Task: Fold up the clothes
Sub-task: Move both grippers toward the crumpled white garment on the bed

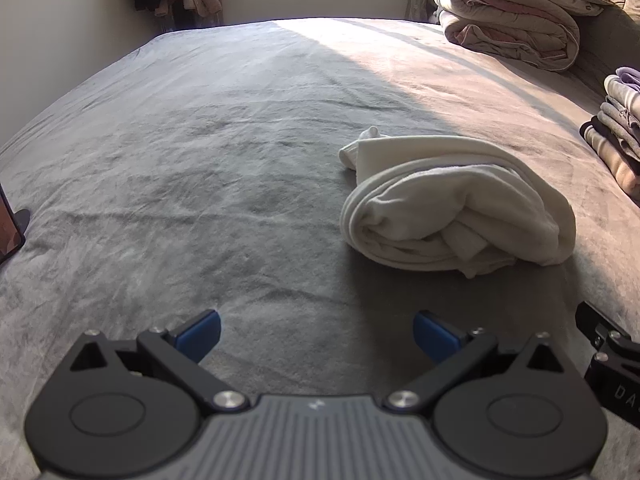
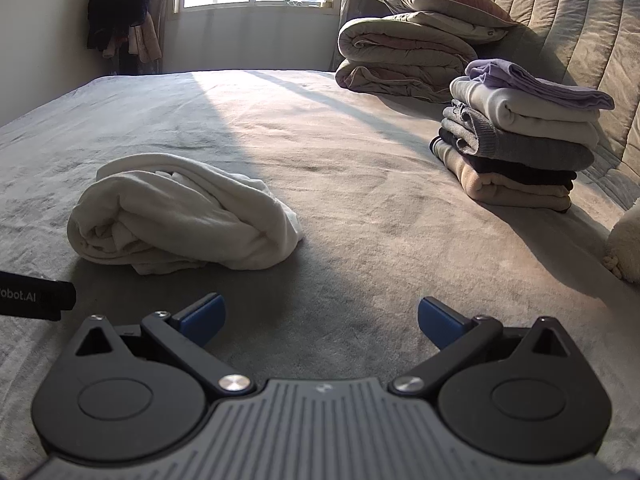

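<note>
A white garment lies loosely bundled on the grey bed cover, ahead and to the right of my left gripper. That gripper is open with nothing between its blue pads. In the right wrist view the same white garment lies ahead to the left of my right gripper, which is also open and empty. Both grippers hover low over the bed, short of the garment. Part of the right gripper shows at the left view's right edge, and part of the left gripper at the right view's left edge.
A stack of folded clothes stands at the right by the padded headboard. Folded quilts and a pillow sit behind it. A white fluffy thing lies at the right edge. A dark device stands at the bed's left edge.
</note>
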A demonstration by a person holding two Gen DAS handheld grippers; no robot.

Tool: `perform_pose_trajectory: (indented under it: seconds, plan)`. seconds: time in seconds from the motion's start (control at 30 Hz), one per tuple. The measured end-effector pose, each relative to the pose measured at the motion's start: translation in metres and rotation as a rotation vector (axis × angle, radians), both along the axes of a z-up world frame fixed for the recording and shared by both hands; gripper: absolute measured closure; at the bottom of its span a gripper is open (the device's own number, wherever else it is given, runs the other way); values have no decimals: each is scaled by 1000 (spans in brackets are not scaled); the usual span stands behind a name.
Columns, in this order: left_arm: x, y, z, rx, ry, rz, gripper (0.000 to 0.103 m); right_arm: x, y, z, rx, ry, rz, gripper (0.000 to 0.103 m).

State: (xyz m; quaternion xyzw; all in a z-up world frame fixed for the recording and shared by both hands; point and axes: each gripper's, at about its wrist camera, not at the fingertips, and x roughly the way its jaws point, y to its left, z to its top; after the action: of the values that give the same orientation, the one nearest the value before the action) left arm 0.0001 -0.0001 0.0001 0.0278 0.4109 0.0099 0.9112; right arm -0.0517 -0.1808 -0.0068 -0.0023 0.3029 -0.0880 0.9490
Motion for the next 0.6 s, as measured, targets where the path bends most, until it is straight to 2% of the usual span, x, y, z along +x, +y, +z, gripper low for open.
perform_pose_trajectory:
  seconds: [0.13, 0.3, 0.4, 0.6]
  plan:
    - [1, 0, 1, -7, 10, -9, 0, 0, 2, -1, -16, 12, 12, 0]
    - [4, 1, 5, -20, 17, -16, 0, 8, 5, 2, -42, 92, 33, 0]
    - [6, 1, 10, -12, 22, -19, 0, 17, 6, 17, -47, 157, 35, 0]
    - [13, 6, 27, 12, 43, -8, 0, 33, 7, 45, -33, 188, 10, 0]
